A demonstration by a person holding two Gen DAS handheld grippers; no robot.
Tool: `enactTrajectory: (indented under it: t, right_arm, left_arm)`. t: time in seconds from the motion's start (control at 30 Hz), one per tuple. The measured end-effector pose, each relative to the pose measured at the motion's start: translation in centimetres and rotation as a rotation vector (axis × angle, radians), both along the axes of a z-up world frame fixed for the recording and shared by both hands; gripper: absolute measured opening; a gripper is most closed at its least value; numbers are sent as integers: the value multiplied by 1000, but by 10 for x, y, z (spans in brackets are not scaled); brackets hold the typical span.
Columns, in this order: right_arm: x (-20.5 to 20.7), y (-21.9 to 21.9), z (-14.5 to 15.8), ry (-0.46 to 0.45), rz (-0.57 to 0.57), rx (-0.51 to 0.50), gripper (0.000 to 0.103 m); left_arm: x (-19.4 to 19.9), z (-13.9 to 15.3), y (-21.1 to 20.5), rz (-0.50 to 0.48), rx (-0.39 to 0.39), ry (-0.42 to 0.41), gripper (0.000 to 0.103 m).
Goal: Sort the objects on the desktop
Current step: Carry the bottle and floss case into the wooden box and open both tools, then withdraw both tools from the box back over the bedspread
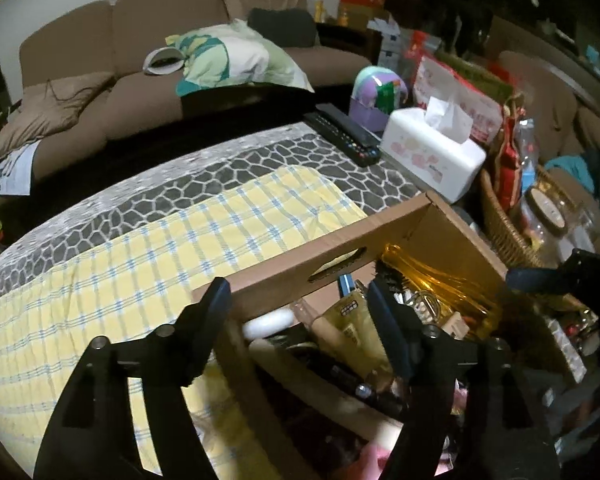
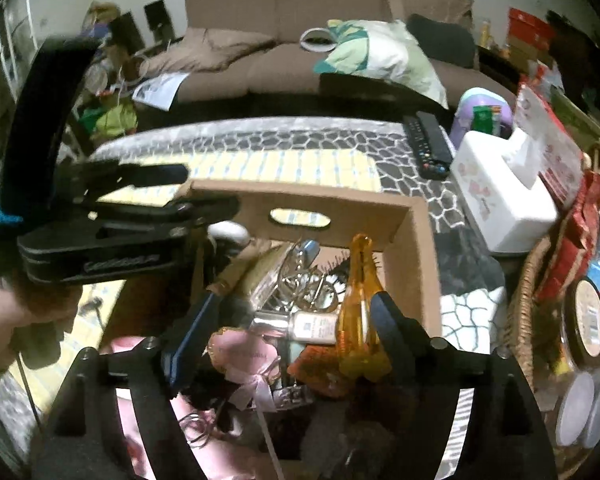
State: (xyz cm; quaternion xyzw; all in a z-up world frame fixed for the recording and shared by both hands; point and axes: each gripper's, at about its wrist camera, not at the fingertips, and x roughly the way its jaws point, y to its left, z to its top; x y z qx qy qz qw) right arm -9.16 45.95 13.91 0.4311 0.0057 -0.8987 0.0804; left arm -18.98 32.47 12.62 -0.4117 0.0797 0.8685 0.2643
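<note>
The translucent amber plastic hairbrush (image 2: 358, 300) is seen in the open brown cardboard box (image 2: 416, 248) at the table's right edge, long axis running away from the right gripper (image 2: 292, 320), handle end nearest, just inside its right finger. Right gripper is held wide, empty, and nearer. Left gripper (image 1: 296, 312) is spread wide over the box's left wall, w/ nothing gripped.

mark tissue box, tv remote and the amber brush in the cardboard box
tissue box (image 1: 432, 156), left wrist view, on its white front face.
TV remote (image 2: 427, 145), right wrist view, mid-body on the button side.
amber brush (image 2: 358, 280), right wrist view, on its translucent handle.
</note>
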Motion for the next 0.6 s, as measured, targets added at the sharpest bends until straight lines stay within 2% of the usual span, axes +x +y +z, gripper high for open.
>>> enactTrajectory:
  t: [0.1, 0.17, 0.23, 0.27, 0.4, 0.6]
  right_arm:
    - [6, 2, 14, 14, -25, -21, 85]
    - [12, 3, 23, 26, -39, -39, 91]
    - [20, 3, 33, 40, -61, -68, 101]
    - [24, 2, 37, 48, -69, -81, 102]
    - [43, -8, 56, 62, -82, -120, 103]
    - [69, -48, 76, 64, -20, -133, 103]
  left_arm:
    - [11, 14, -18, 14, 10, 6, 81]
    - [20, 23, -32, 24, 19, 9, 88]
    - [32, 32, -50, 41, 36, 12, 98]
    - [38, 37, -58, 49, 43, 10, 101]
    - [65, 54, -103, 91, 75, 6, 103]
    - [109, 67, -196, 195, 108, 5, 103]
